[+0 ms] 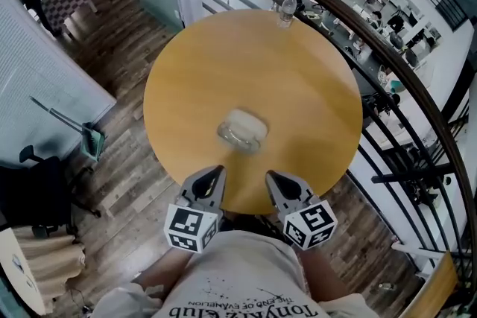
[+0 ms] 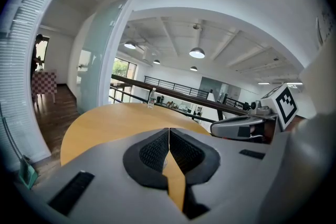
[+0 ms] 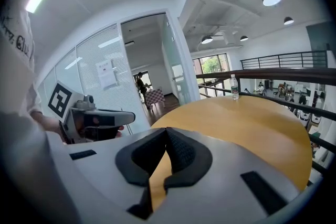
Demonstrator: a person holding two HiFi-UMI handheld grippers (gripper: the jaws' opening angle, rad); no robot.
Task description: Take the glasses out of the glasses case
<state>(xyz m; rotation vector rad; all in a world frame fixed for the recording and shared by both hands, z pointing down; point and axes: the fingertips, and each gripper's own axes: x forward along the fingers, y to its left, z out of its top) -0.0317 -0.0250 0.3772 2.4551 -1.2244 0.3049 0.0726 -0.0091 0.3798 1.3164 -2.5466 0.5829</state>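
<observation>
A clear, whitish glasses case (image 1: 242, 129) lies closed on the round wooden table (image 1: 298, 78), a little in front of centre. Any glasses inside are hidden. My left gripper (image 1: 214, 173) hovers at the table's near edge, below and left of the case, with its jaws pressed together and nothing between them. My right gripper (image 1: 273, 178) sits beside it, below and right of the case, also shut and empty. In the left gripper view the black pads (image 2: 157, 150) meet; in the right gripper view the pads (image 3: 178, 150) touch at the tips. The case is hidden in both gripper views.
A plastic water bottle (image 1: 287, 9) stands at the table's far edge, next to a dark curved railing (image 1: 417, 97) that runs close along the right side. Wooden floor surrounds the table, with a black office chair (image 1: 37, 194) at left.
</observation>
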